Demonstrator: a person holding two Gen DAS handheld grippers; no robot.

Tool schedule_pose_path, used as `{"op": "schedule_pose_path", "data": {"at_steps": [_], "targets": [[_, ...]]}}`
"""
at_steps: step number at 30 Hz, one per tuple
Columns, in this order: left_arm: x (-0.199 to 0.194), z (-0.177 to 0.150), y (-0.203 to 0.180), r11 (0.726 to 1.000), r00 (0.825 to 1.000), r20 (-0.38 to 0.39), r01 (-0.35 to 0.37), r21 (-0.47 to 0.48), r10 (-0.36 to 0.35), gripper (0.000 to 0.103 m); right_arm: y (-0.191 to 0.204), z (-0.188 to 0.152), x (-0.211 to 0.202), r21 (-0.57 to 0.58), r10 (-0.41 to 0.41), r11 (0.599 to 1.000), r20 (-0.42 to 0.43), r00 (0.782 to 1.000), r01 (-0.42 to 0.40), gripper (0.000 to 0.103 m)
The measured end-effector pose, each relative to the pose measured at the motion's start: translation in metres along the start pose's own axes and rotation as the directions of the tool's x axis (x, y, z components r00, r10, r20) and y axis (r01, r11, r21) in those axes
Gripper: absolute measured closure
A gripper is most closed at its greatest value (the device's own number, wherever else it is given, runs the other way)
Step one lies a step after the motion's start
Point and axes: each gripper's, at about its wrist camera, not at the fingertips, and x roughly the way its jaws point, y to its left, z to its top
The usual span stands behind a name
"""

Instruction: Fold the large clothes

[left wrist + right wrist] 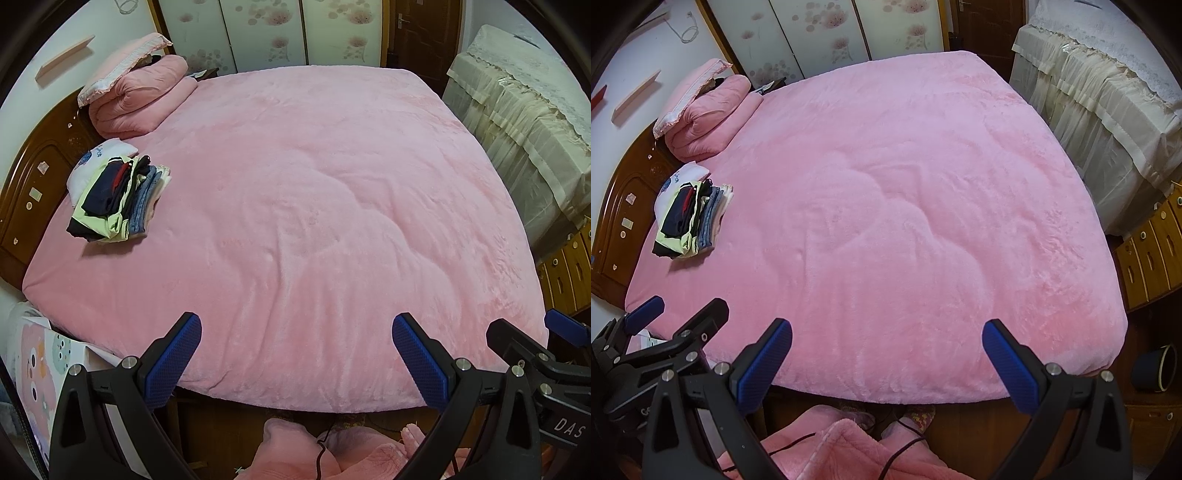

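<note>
Broadly, a wide bed under a plush pink fleece cover (314, 206) is seen stretching away from both grippers. A leaning stack of folded dark, pale-green and denim clothes (118, 199) is set far forward-left by the headboard, long axis running away, nearer the left gripper (295, 354). Both it and the right gripper (886, 354) are held with fingers apart, nothing gripped.

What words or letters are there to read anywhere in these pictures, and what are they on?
"DAS": white letters on the black body of the right gripper, cut off at the picture's edge.
Blue print on the white pillow: too blurred to read.
Stickers on the wooden headboard: too small to read.
</note>
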Motion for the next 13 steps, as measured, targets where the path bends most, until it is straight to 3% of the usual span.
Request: {"op": "schedule_pose_path", "data": {"at_steps": [13], "targets": [[-0.017, -0.001, -0.016, 0.996, 0.996, 0.029, -0.081, 0.030, 0.080, 0.001, -0.025, 0.004, 0.012, 0.051, 0.058, 0.997, -0.052, 0.997, -0.056, 0.000]]}}
